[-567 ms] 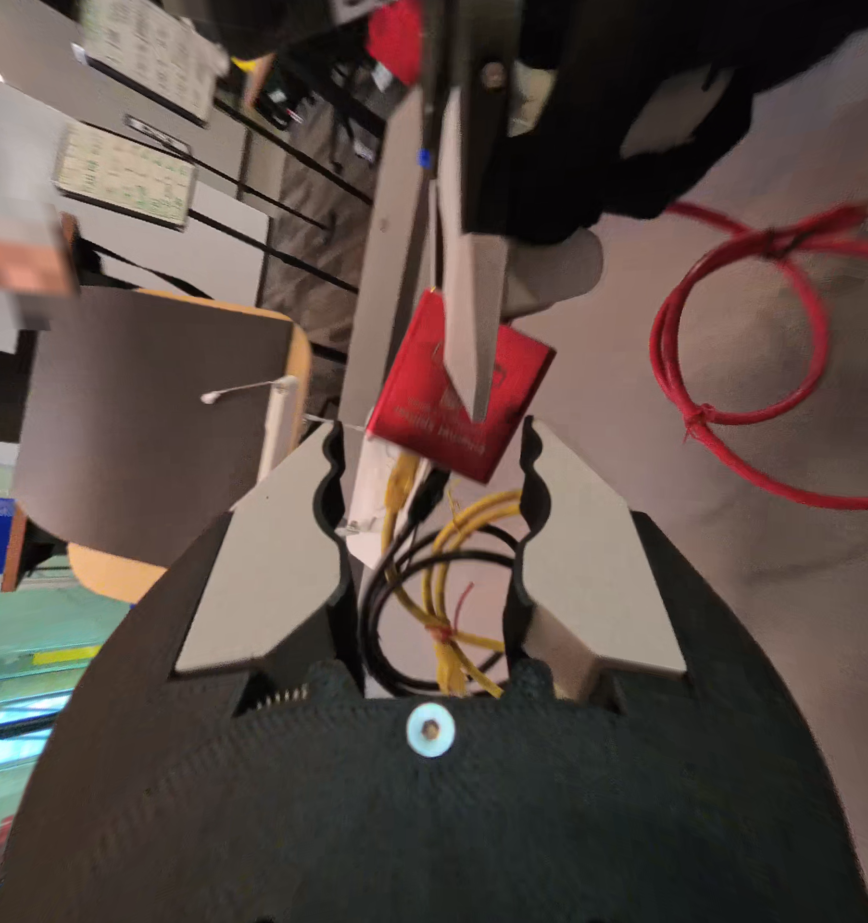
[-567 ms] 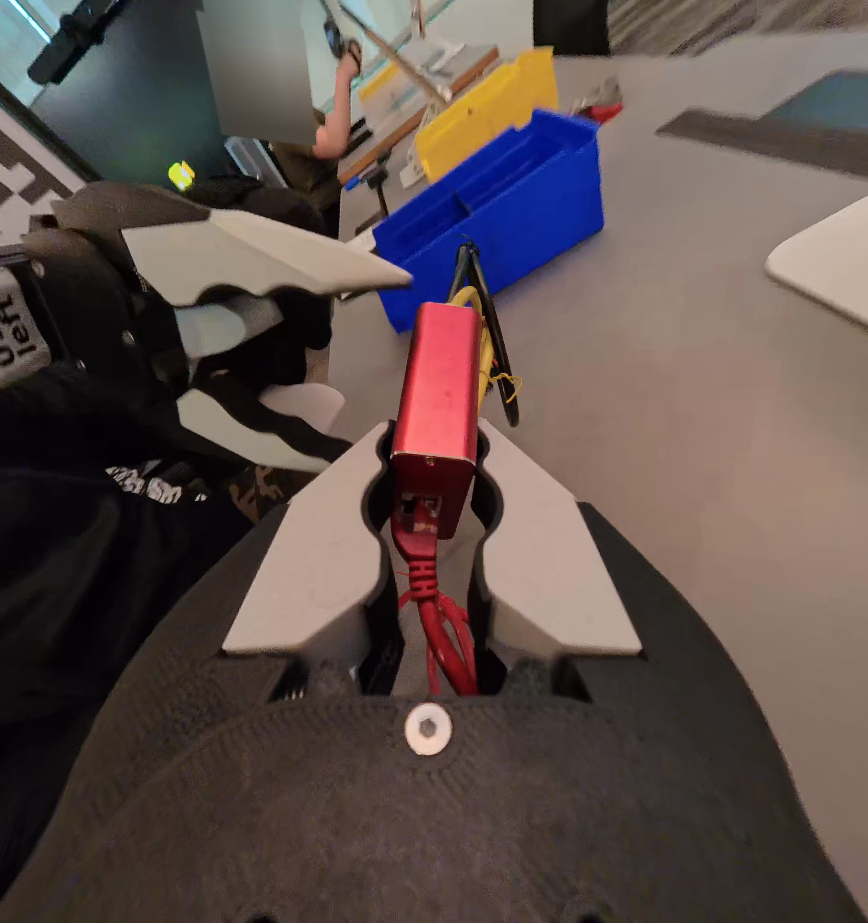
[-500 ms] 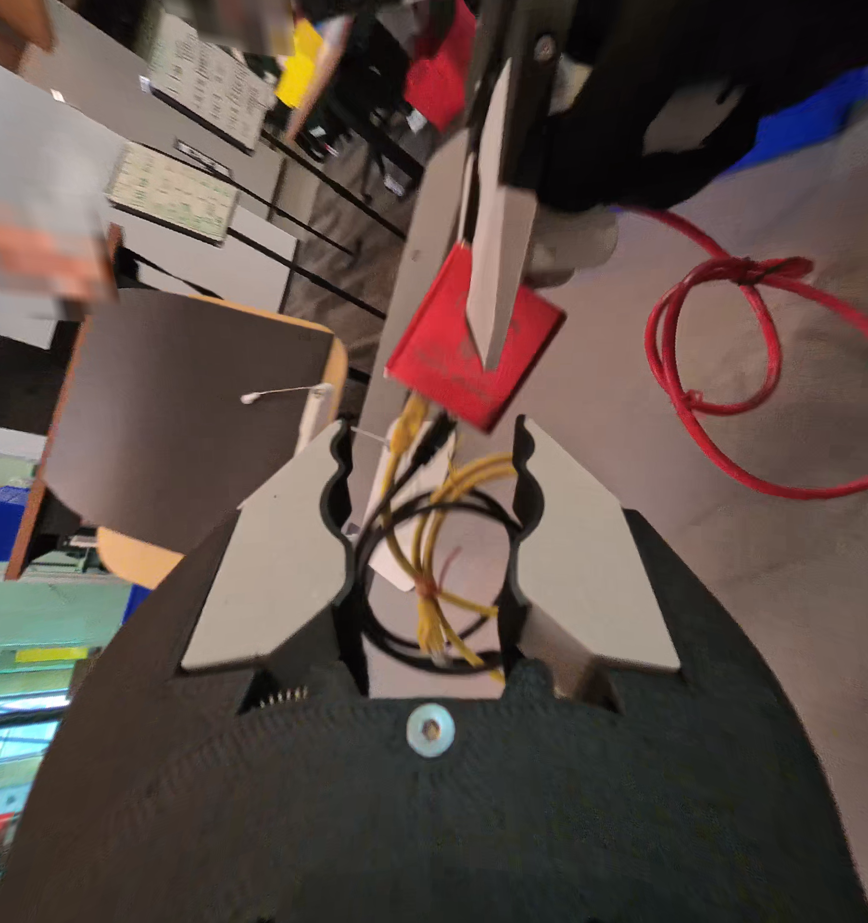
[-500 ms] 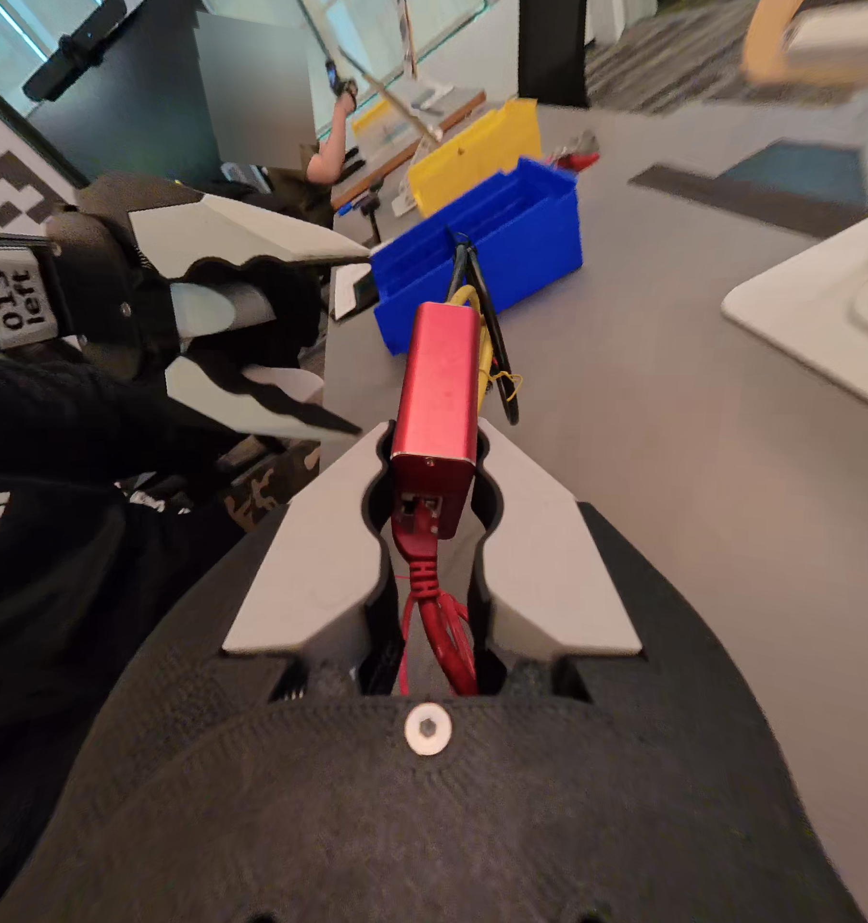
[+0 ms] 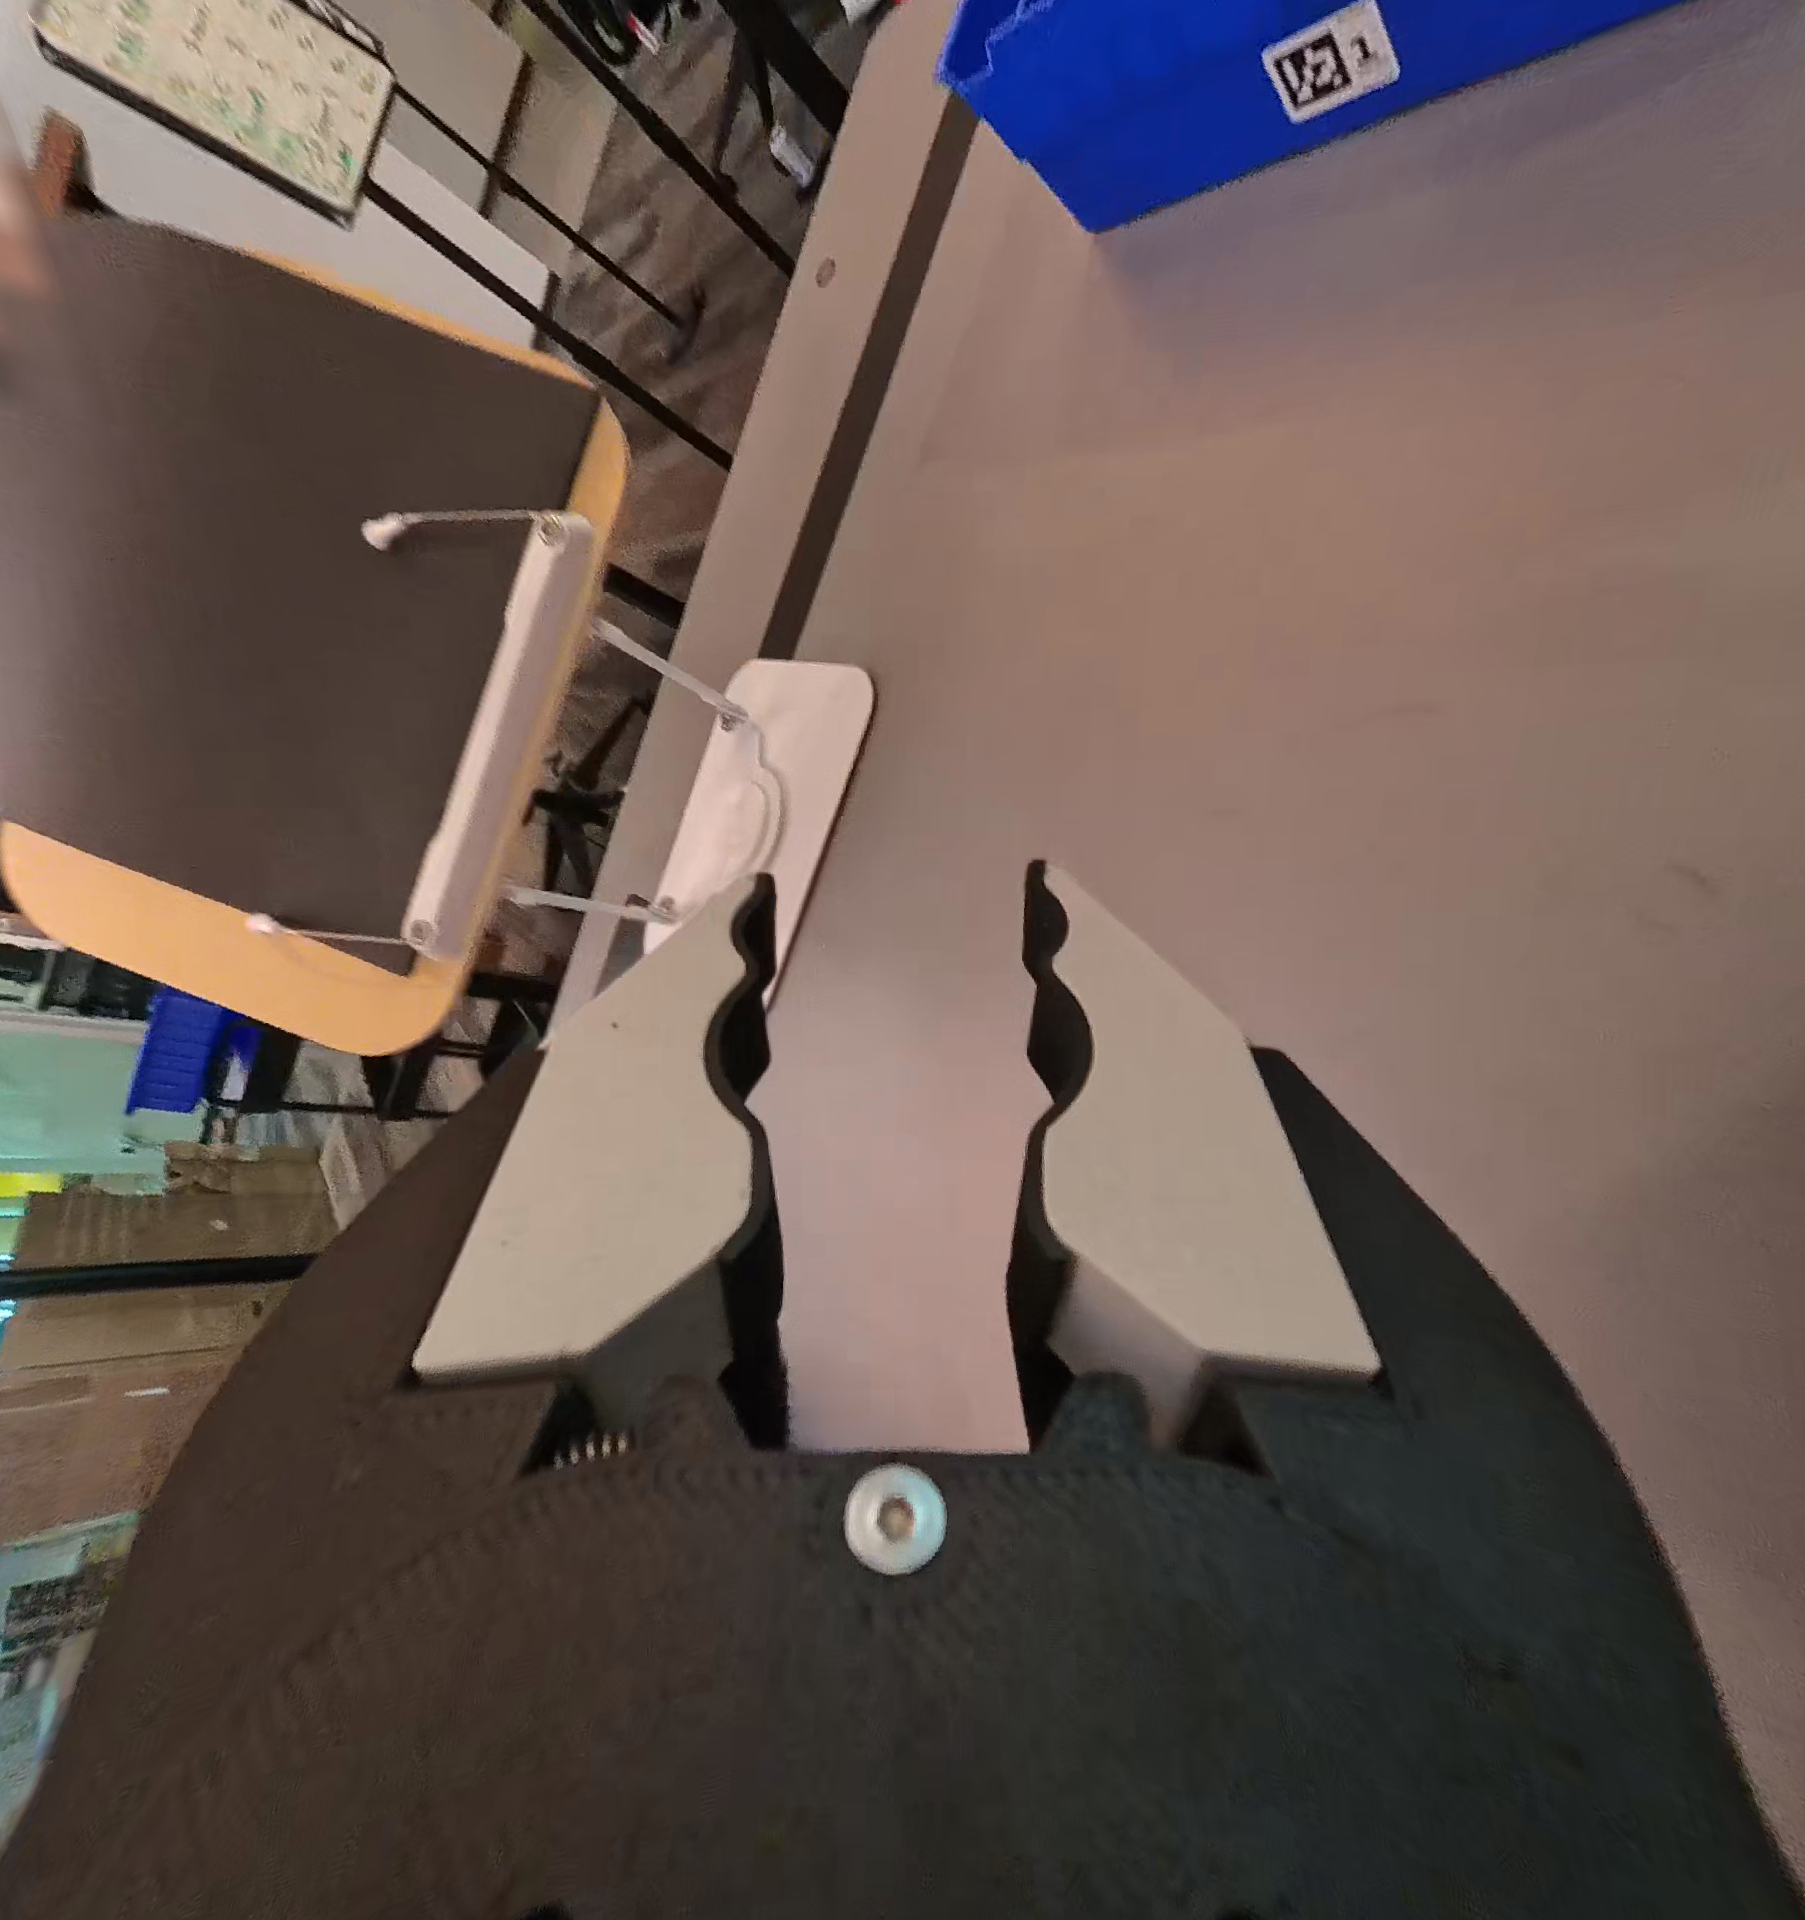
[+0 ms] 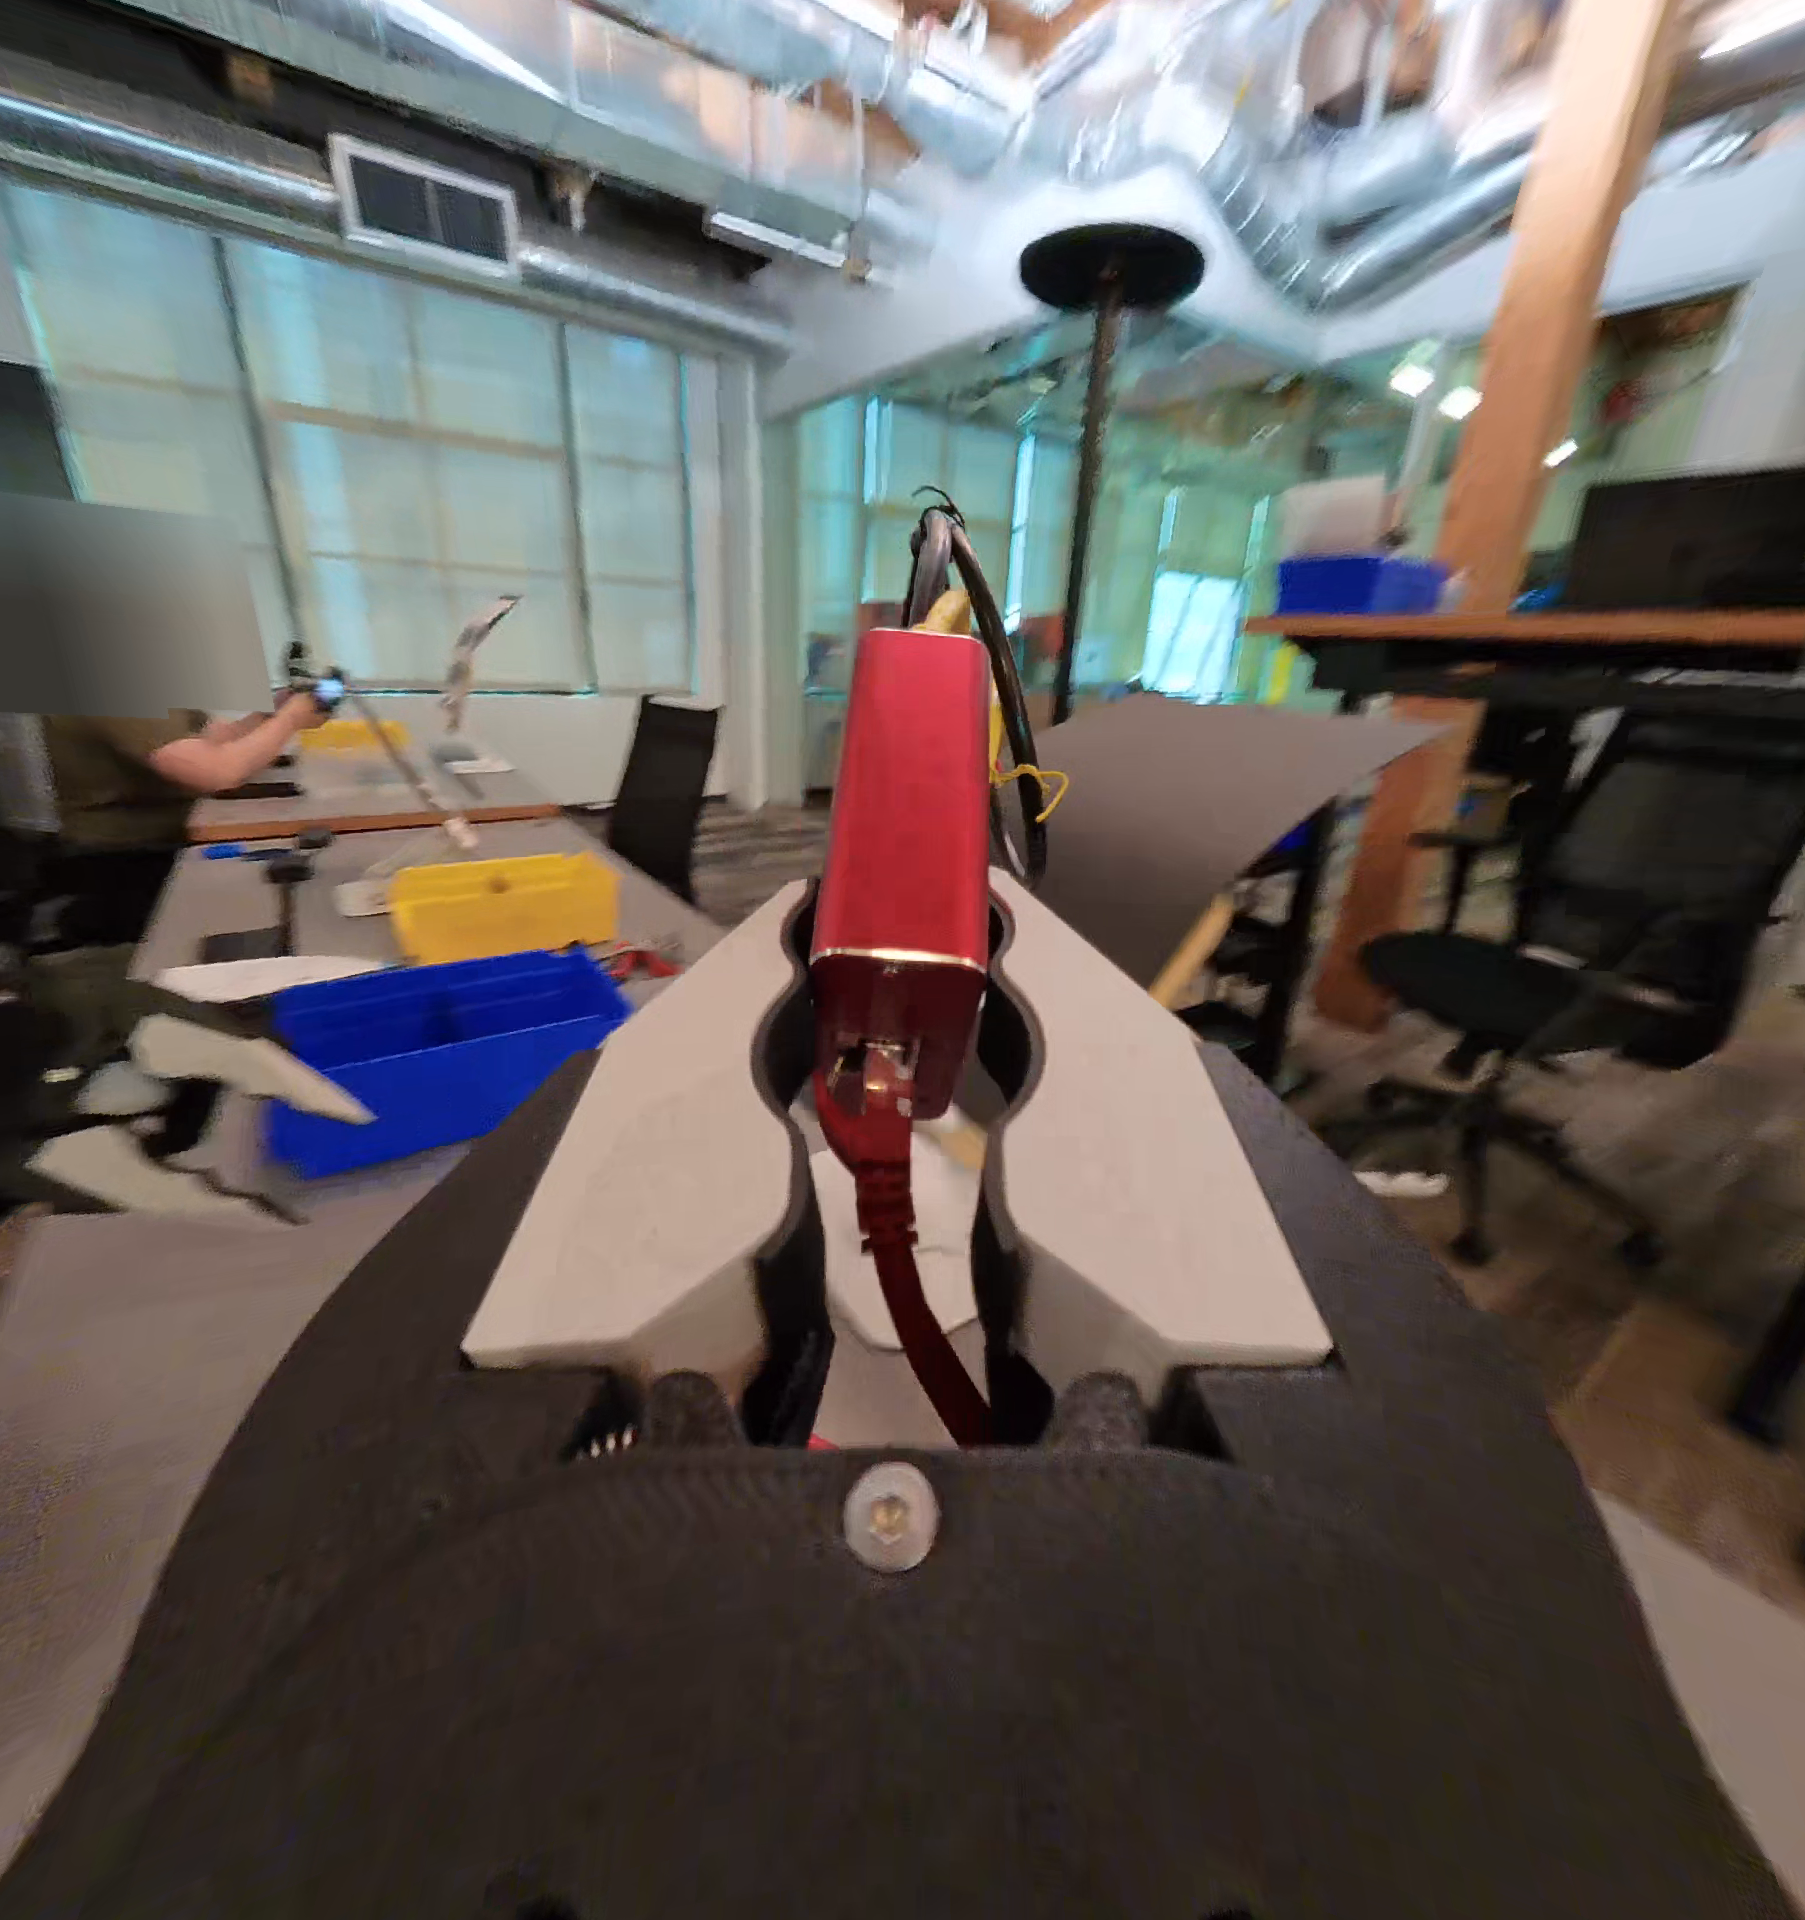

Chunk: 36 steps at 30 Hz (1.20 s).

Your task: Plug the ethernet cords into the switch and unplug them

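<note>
Right gripper (image 6: 896, 914) raised switch (image 6: 903, 800), left gripper (image 5: 898, 904) withdrawn

A plain grey table (image 5: 1397, 623) runs under both views. At its far end sits a blue bin (image 5: 1241, 94), flat on the top; in the right wrist view the same blue bin (image 6: 441, 1049) shows. A white plate-like mount (image 5: 815, 748) lies at the table's edge.
</note>
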Tool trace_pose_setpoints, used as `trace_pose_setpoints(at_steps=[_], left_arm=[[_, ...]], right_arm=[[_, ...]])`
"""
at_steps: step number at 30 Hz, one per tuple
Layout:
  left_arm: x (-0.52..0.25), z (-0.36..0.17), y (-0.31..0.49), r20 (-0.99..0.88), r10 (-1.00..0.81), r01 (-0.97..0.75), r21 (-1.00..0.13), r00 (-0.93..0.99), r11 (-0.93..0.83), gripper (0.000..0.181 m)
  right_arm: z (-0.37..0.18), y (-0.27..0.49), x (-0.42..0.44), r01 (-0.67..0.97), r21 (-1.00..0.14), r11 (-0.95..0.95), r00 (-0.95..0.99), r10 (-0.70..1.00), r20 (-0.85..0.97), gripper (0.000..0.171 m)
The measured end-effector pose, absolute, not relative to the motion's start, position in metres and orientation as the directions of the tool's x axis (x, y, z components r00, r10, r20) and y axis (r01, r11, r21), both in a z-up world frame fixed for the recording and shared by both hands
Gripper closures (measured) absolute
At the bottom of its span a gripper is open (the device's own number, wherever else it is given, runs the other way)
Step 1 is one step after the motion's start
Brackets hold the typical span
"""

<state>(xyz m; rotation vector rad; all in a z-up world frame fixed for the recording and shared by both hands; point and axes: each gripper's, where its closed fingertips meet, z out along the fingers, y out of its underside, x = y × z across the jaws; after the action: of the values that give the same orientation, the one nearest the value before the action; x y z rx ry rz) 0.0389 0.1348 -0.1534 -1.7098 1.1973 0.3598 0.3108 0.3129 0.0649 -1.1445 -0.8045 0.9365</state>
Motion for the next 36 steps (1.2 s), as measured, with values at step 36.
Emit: trace_pose_setpoints(at_steps=[36], left_arm=[[0.022, -0.241, 0.137, -0.593, -0.659, -0.859, -0.484, 0.463, -0.167, 0.143]], right_arm=[[-0.154, 0.361, 0.423, 0.061, -0.996, -0.06, 0.775, 0.632, 0.009, 0.146]])
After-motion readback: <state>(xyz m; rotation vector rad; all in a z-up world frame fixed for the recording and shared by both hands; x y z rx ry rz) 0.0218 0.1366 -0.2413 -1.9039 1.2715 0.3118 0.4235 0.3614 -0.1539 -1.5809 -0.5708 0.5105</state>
